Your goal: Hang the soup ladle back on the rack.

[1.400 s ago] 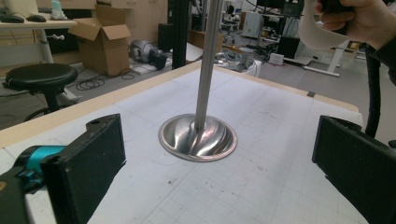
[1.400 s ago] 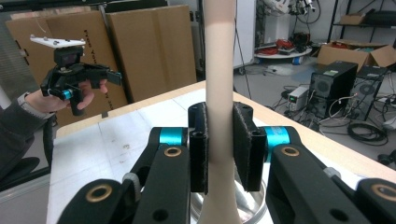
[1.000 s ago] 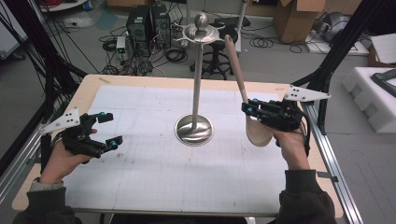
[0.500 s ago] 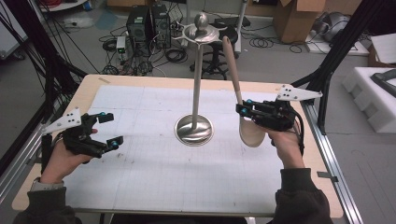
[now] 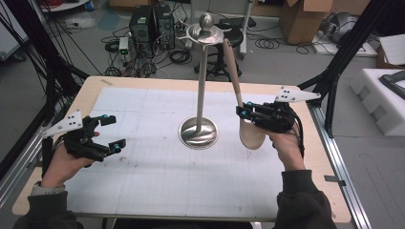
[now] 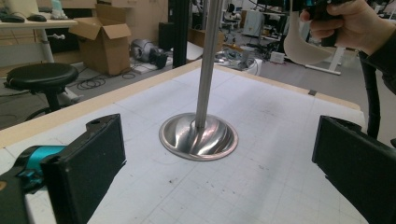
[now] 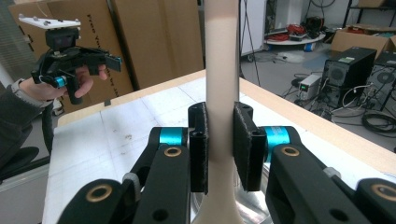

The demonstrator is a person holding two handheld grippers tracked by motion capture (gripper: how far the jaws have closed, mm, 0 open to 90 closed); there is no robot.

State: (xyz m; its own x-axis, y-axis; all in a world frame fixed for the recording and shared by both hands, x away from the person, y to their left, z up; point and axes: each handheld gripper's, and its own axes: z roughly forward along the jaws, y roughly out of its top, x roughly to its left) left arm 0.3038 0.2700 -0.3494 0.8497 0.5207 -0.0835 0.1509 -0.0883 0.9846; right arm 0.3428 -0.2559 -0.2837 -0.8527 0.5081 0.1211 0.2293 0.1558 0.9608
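A steel stand rises from its round base (image 5: 198, 133) at the table's middle, and its thin pole (image 5: 202, 81) ends in a dished top with a ball (image 5: 206, 29). My right gripper (image 5: 243, 112) is shut on the handle of a beige spoon (image 5: 251, 135). The spoon's bowl hangs down just right of the base, and its handle leans up toward the stand's top. In the right gripper view both pads press on the handle (image 7: 223, 56). My left gripper (image 5: 113, 132) stands open over the table's left side, facing the base (image 6: 198, 137) with nothing between its jaws.
A white gridded mat (image 5: 157, 167) covers the wooden table. Black frame posts (image 5: 344, 52) stand at the corners. White foam blocks (image 5: 382, 95) lie to the right, and computers (image 5: 150, 24), cables and a stool are on the floor behind.
The right gripper has shifted slightly left with the spoon, bringing the bowl nearer the stand's base. The left gripper has not moved.
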